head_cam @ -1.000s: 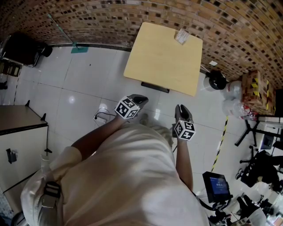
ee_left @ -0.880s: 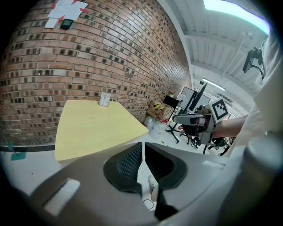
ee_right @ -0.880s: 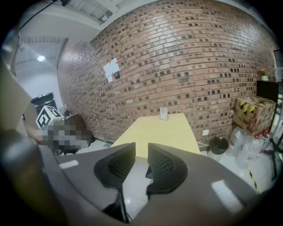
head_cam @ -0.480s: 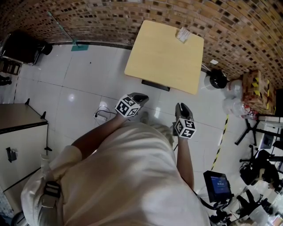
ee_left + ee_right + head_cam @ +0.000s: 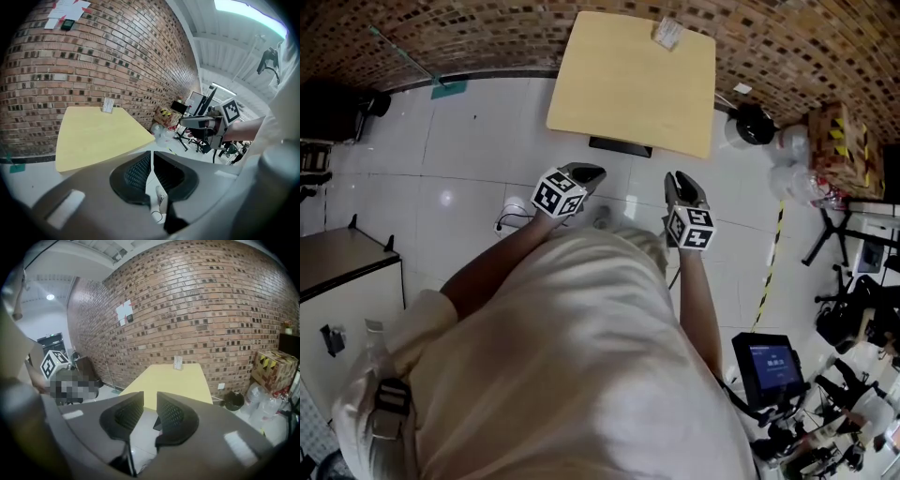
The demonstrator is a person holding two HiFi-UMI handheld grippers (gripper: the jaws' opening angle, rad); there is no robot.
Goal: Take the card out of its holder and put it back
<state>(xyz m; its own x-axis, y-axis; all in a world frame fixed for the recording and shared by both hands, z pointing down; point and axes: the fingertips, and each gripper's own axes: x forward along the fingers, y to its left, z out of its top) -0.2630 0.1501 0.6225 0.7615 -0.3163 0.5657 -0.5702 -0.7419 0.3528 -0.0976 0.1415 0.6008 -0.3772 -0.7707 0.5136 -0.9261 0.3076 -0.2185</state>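
Left gripper (image 5: 152,158): jaws all but together, only a thin slit between the pads, nothing in it. Right gripper (image 5: 150,399): jaws apart by a small gap, also empty, just floor and table edge showing through. Both are held out in front of the person's body, pointing forward and somewhat down over the white tiled floor (image 5: 469,159), well short of the table (image 5: 183,380).

Task thing: the card holder (image 5: 178,363) stands upright at the far edge of the yellow table, close to the brick wall (image 5: 211,310). A pale card seems to sit in it, but it is too small to separate card from holder. Nothing else shows on the tabletop. Neither gripper touches or is near it.

Step in hand: not settled. Card in holder with both jaws empty and away from the table fits either the walk-up before the card is pulled out, or standing off after it has gone back in.

If the card is yet to come out, the reach calls for getting right up to the table, one gripper steadying the light holder, the other opening enough to pinch the card's thin top edge and lift straight up.
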